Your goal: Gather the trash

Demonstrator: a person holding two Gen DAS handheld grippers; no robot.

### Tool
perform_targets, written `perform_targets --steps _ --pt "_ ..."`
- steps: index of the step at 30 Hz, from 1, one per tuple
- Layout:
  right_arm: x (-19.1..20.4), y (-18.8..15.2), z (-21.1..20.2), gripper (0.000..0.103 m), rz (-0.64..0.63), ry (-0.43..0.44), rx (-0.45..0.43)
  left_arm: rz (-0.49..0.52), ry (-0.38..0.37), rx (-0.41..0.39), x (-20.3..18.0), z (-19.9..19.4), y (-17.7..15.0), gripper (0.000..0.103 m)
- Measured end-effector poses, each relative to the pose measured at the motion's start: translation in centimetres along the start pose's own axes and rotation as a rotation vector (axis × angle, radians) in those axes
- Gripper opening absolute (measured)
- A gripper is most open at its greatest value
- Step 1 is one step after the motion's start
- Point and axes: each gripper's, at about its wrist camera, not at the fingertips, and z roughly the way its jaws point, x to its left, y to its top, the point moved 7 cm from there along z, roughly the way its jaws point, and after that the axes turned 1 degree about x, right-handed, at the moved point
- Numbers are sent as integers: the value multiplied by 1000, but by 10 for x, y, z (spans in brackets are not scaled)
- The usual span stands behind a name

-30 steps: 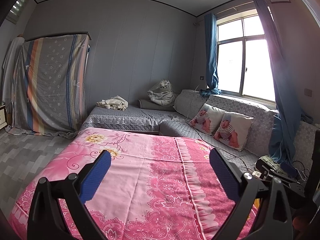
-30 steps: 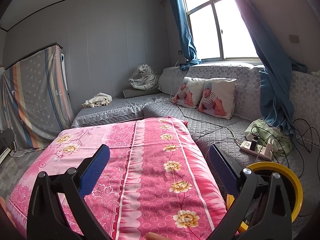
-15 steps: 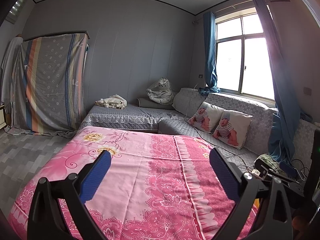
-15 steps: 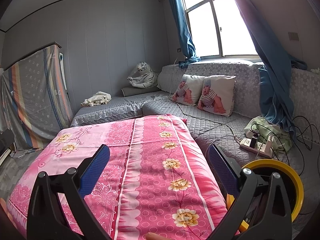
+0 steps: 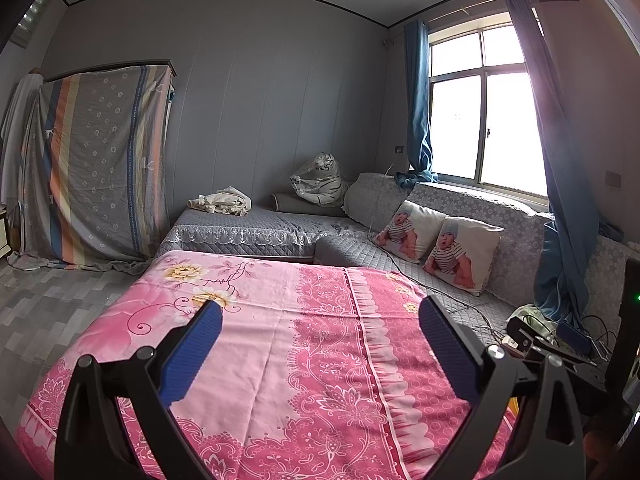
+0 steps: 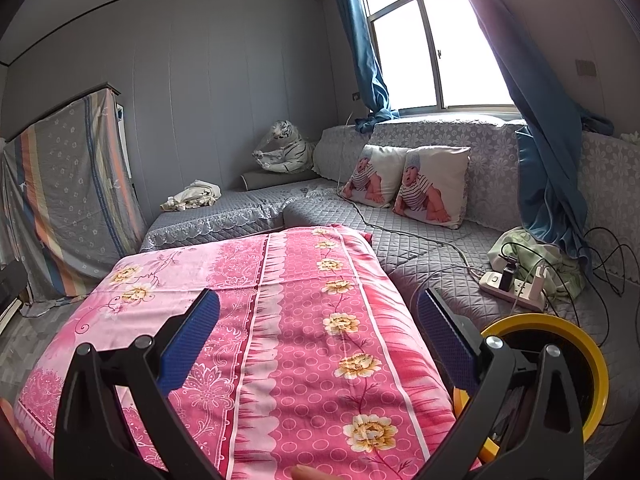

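A surface draped in a pink flowered cloth (image 5: 304, 344) (image 6: 280, 320) fills the foreground of both views. No trash shows on it. My left gripper (image 5: 318, 312) hangs over the cloth, open, with nothing between its blue pads. In the right wrist view my right gripper (image 6: 318, 308) is likewise open and empty above the cloth's right half. A yellow-rimmed round container (image 6: 560, 364) sits low at the right, partly behind the right finger; its inside is dark.
A grey quilted corner sofa (image 6: 420, 248) holds two baby-print pillows (image 6: 408, 184), a plush tiger (image 5: 320, 180), crumpled cloth (image 5: 220, 204), a power strip (image 6: 512, 284) with cables. A sheet-draped cabinet (image 5: 96, 160) stands left. Blue curtains (image 5: 560, 200) flank the window.
Both views have drifted slightly, the room sitting a little lower and nearer in frame. Both grippers stay open and empty.
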Motion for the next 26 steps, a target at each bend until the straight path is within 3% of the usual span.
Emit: perform_targets --steps 26 --pt "-3 -3 3 95 11 0 14 3 -18 11 -2 3 -2 95"
